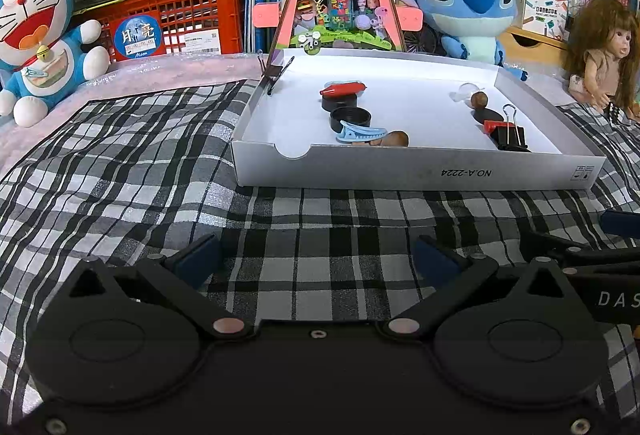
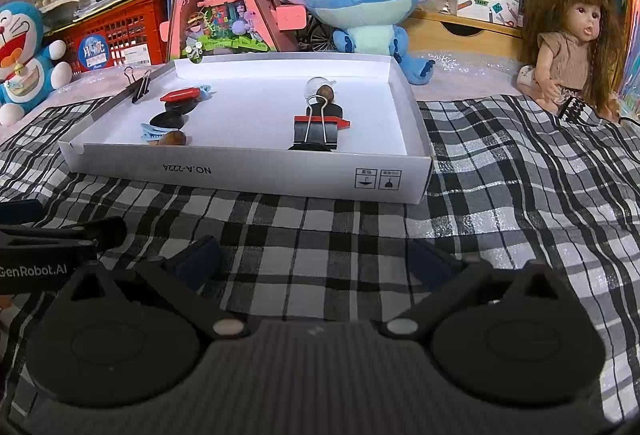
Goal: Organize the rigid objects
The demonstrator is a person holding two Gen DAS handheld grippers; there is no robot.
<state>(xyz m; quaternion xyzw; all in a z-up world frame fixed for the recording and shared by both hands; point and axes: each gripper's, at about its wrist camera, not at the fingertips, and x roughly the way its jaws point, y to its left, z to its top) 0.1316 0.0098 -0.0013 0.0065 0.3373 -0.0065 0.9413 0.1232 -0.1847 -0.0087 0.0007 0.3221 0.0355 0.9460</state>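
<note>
White cardboard tray (image 1: 400, 171) on the checked cloth (image 1: 120, 163) already holds the black binder clip (image 2: 316, 133), blue hair clip (image 1: 360, 134) and black caps (image 1: 350, 116). My left gripper (image 1: 316, 259) and right gripper (image 2: 316, 259) hover released, empty; I judge sorting nearly finished.

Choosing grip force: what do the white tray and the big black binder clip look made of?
White tray: apparently matte cardboard, with folded walls and printed markings. Binder clip: probably painted sheet metal with shiny wire handles, though plastic cannot be ruled out.
</note>
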